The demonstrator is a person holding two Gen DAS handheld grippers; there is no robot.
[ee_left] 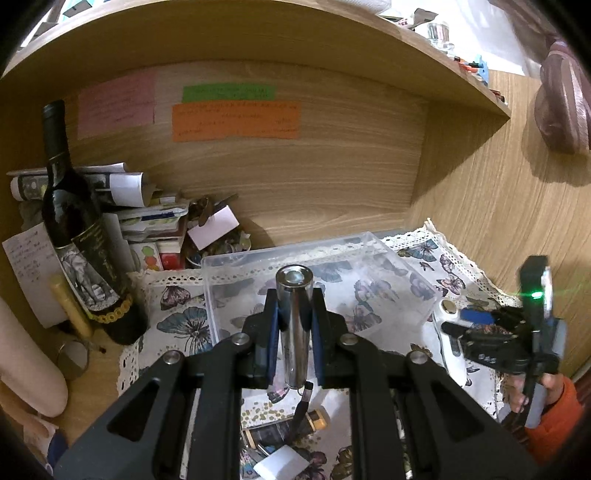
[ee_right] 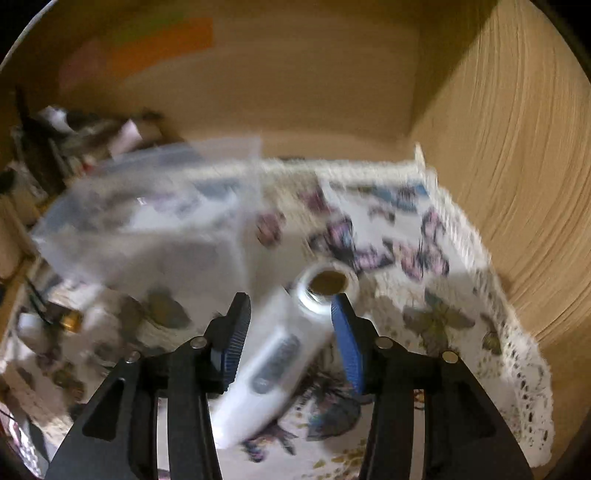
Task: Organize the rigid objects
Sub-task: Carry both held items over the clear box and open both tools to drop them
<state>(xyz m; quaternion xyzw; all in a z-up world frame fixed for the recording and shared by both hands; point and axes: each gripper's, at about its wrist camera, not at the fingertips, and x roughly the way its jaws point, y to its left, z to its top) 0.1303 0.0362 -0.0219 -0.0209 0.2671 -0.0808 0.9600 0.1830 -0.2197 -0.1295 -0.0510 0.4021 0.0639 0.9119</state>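
My left gripper (ee_left: 294, 295) is shut on a shiny chrome cylinder (ee_left: 294, 325) with a dark strap hanging from its near end. It holds the cylinder over the near edge of a clear plastic box (ee_left: 221, 266) that stands on a butterfly-print cloth (ee_left: 443, 266). My right gripper (ee_right: 290, 301) is open. A white handheld device (ee_right: 273, 354) with a round gold tip lies on the cloth (ee_right: 424, 295) between its fingers, and the pads stand just off its sides. This view is blurred. From the left wrist view, the right gripper (ee_left: 458, 325) and the white device (ee_left: 452, 350) sit right of the box.
A dark wine bottle (ee_left: 74, 229) and a heap of papers and small boxes (ee_left: 147, 214) fill the back left. A wooden shelf (ee_left: 258, 33) hangs overhead and a wooden side wall (ee_left: 498, 184) closes the right. A dark tube with a gold band (ee_left: 280, 428) lies near.
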